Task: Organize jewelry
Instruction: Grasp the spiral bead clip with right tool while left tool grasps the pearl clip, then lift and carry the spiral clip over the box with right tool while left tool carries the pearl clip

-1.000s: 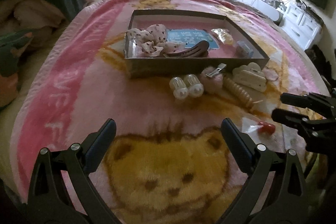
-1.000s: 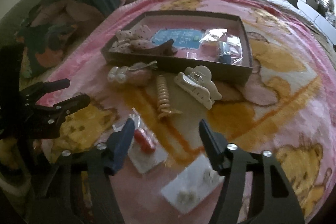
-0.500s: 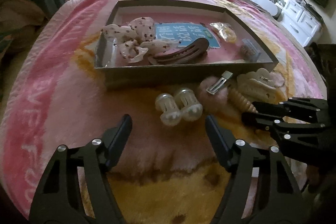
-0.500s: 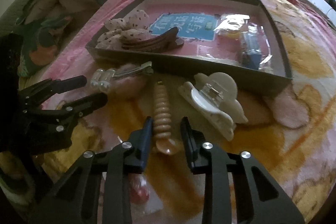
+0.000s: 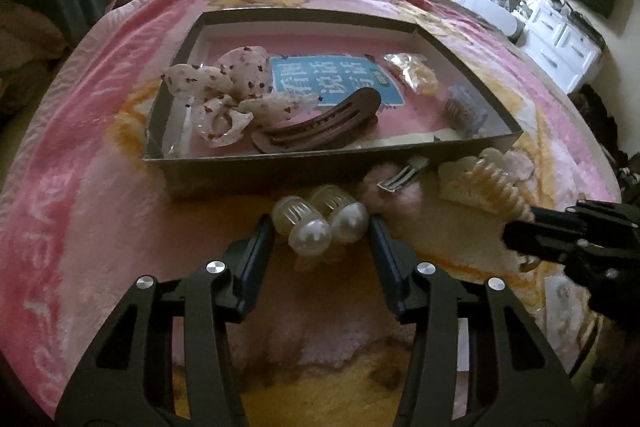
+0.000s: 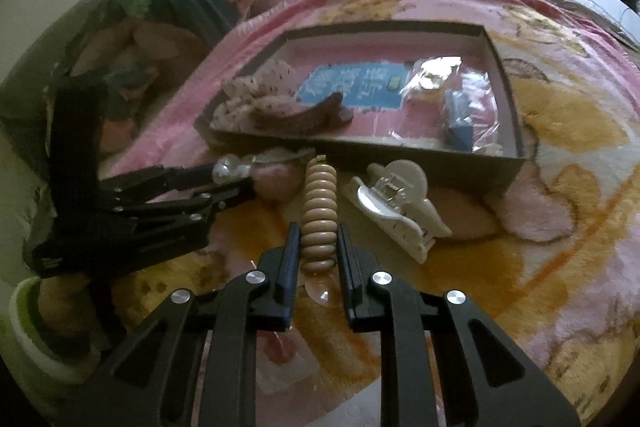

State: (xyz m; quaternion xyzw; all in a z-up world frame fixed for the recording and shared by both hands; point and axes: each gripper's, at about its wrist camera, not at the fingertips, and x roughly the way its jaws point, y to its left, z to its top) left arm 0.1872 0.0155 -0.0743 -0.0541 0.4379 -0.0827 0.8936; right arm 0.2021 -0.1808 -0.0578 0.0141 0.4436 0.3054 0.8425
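Observation:
Two pearl-capped hair clips [image 5: 320,223] lie side by side on the pink blanket, just in front of the dark cardboard box [image 5: 280,169]. My left gripper [image 5: 320,227] has its jaws closing on the pair, and both pads touch their outer sides. My right gripper [image 6: 319,247] is shut on the near end of a beige ribbed hair clip [image 6: 319,203], which points toward the box wall [image 6: 400,157]. In the right wrist view the left gripper [image 6: 236,183] shows with a pearl at its tips. In the left wrist view the right gripper [image 5: 516,227] shows holding the beige clip [image 5: 500,191].
A white claw clip [image 6: 394,207] and a pink pompom clip [image 5: 400,189] lie along the box front. Inside the box are a dotted scrunchie [image 5: 224,95], a brown claw clip [image 5: 320,127], a blue card and clear packets. A small bag with a red piece [image 6: 280,351] lies under the right gripper.
The left gripper moved forward to the pearl clips and its jaws narrowed around them. The right gripper moved from the bagged red piece to the beige clip and shut on it.

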